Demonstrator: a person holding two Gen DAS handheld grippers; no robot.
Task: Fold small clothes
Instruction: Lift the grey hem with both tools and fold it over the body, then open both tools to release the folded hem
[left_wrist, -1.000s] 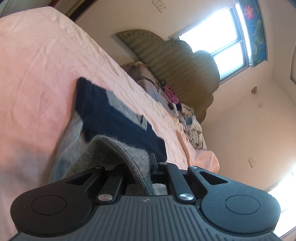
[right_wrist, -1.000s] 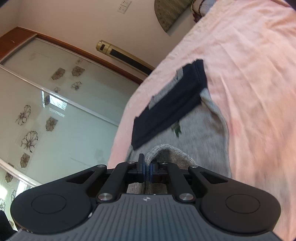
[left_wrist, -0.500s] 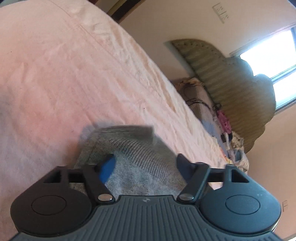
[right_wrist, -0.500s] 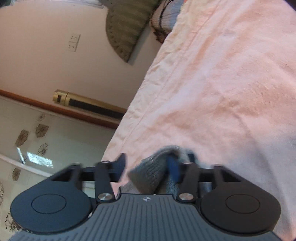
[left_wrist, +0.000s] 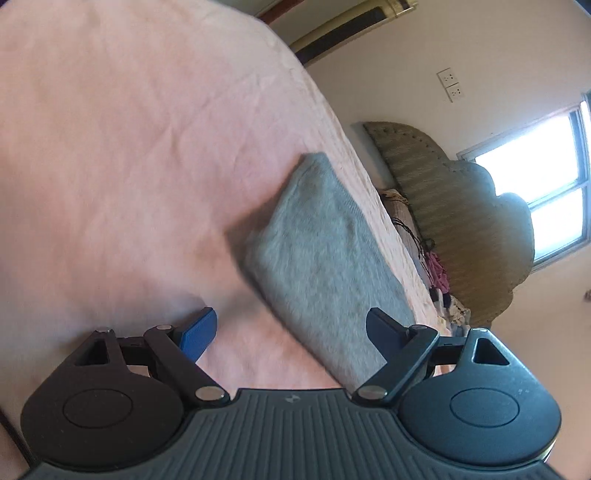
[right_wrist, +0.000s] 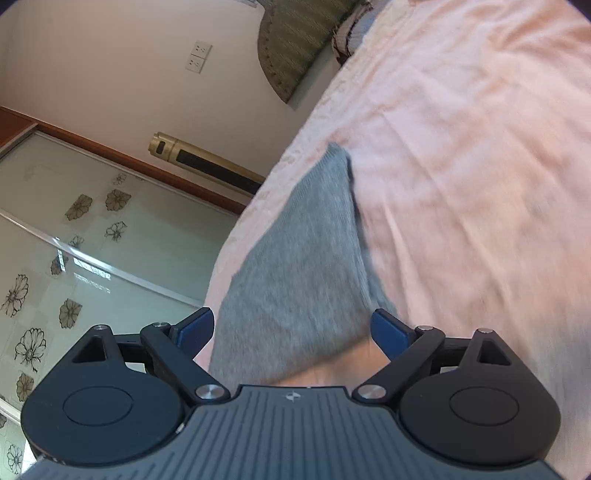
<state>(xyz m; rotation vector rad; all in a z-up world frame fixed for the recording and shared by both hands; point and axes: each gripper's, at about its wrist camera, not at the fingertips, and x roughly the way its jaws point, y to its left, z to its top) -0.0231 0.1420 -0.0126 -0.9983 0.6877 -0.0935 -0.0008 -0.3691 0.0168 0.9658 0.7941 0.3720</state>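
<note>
A grey knitted garment (left_wrist: 321, 258) lies folded flat on the pink bedsheet (left_wrist: 129, 155), with no other colour showing on it. My left gripper (left_wrist: 291, 332) hovers at its near end. The jaws are opening wide; the cloth's near corner reaches between them by the right finger (left_wrist: 384, 332), and no pad presses it. In the right wrist view the same grey garment (right_wrist: 295, 273) runs away from my right gripper (right_wrist: 293, 330). Those jaws are opening too, with the cloth's near edge lying loose between the blue pads (right_wrist: 195, 328).
A padded green headboard (left_wrist: 461, 229) and a heap of clothes (left_wrist: 439, 273) stand at the head of the bed, under a bright window (left_wrist: 535, 192). A glass sliding door with flower prints (right_wrist: 74, 240) and a gold and black column (right_wrist: 207, 162) line the bed's far side.
Both grippers, shut on the grey cloth a second ago, carried it over the dark blue part, let go and opened wide. The garment now lies folded, and both grippers have drawn back.
</note>
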